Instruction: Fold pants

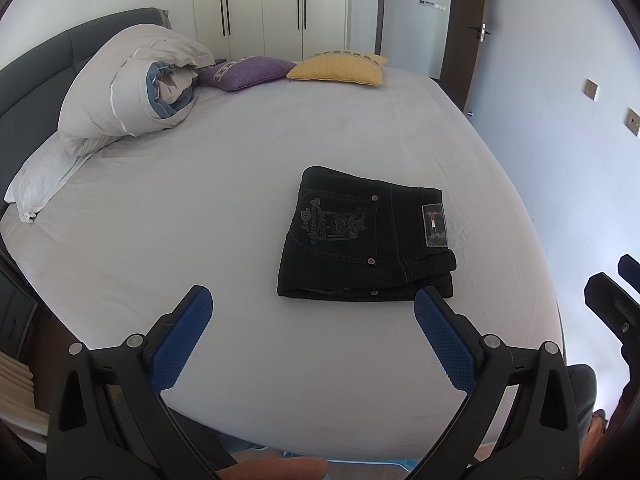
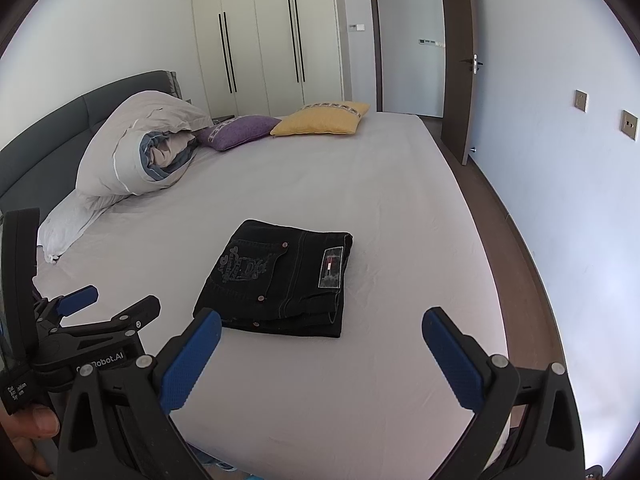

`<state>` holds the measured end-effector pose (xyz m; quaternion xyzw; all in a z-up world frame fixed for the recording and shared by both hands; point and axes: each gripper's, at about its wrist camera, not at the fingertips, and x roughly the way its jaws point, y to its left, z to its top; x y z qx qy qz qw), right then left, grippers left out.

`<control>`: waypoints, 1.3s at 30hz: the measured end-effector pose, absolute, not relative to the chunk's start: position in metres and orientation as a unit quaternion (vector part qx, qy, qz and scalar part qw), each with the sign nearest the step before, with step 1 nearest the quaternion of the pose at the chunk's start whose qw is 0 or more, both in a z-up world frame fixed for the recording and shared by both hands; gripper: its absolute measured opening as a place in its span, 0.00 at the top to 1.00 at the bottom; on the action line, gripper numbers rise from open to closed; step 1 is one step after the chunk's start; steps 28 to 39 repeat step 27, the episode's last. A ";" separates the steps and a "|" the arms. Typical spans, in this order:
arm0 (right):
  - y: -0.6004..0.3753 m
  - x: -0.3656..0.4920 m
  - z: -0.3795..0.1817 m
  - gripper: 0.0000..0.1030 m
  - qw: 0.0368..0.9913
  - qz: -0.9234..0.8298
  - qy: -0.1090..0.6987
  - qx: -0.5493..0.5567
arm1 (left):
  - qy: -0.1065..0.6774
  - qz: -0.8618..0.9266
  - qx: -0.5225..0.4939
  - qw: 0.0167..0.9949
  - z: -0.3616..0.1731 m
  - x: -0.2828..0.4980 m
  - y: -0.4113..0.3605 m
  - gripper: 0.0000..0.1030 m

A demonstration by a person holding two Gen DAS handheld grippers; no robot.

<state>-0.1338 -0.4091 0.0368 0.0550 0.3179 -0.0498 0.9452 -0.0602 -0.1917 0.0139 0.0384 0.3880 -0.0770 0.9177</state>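
Black jeans (image 1: 366, 240) lie folded into a compact rectangle on the light grey bed sheet (image 1: 200, 220), back pocket and waist label facing up. They also show in the right wrist view (image 2: 280, 280). My left gripper (image 1: 312, 304) is open and empty, held above the near edge of the bed, just short of the pants. My right gripper (image 2: 322, 324) is open and empty, also short of the pants. The left gripper shows at the left of the right wrist view (image 2: 116, 300), open.
A rolled duvet (image 1: 132, 84) and a white pillow (image 1: 44, 180) lie by the dark headboard. A purple cushion (image 1: 248, 72) and a yellow cushion (image 1: 340, 70) sit at the far side. Wardrobe and open door (image 2: 456, 64) stand behind; floor runs along the bed's right edge.
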 end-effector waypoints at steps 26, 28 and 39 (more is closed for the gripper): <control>-0.412 -0.134 0.035 0.00 0.944 -0.046 0.321 0.057 | 0.393 -0.079 0.034 0.916 0.013 -0.064 -0.195 0.00; -0.411 -0.134 0.034 0.00 0.944 -0.047 0.321 0.058 | 0.392 -0.078 0.034 0.916 0.013 -0.063 -0.194 0.00; -0.411 -0.134 0.034 0.00 0.944 -0.047 0.321 0.058 | 0.392 -0.078 0.034 0.916 0.013 -0.063 -0.194 0.00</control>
